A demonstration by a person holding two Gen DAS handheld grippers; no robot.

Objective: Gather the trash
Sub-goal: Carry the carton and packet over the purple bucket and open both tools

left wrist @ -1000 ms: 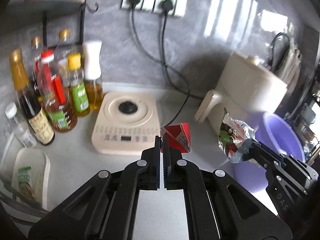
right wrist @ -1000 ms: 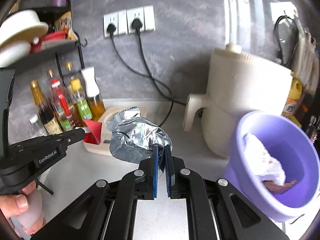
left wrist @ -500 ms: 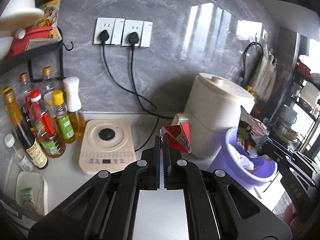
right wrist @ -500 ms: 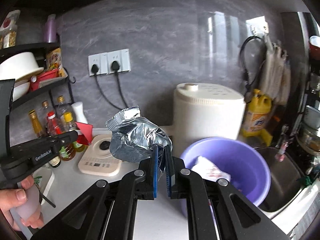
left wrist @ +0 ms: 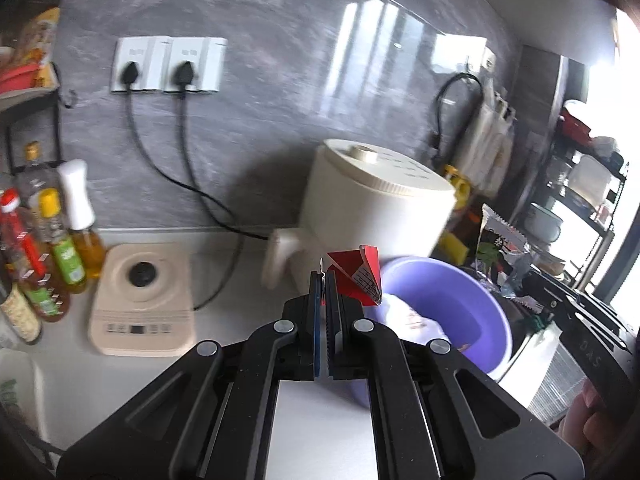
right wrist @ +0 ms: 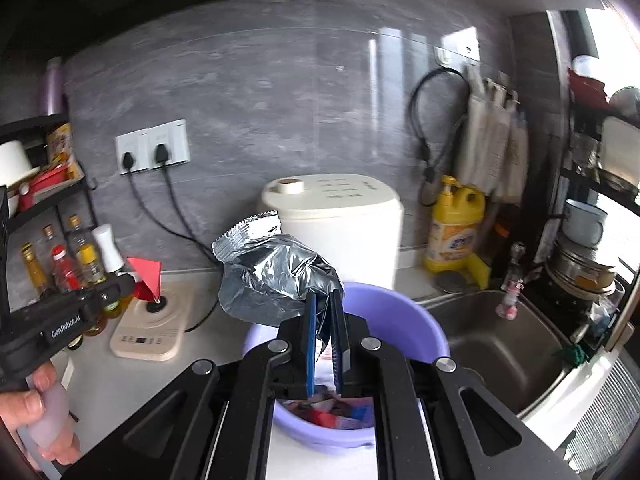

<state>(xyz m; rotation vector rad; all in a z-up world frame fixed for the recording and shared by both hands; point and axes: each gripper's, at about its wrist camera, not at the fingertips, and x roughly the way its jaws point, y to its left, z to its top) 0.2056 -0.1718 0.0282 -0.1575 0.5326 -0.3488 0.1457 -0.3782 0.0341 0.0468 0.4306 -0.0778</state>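
Both wrappers now raised over purple basin [right wrist: 404,312]

Open basin [right wrist: 424,328] mouth; cooker [right wrist: 340,224] close behind.

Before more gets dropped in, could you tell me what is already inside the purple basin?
The purple basin already holds crumpled wrappers, white, red and blue. The right gripper and its silver bag cover much of the inside, so the rest cannot be seen.
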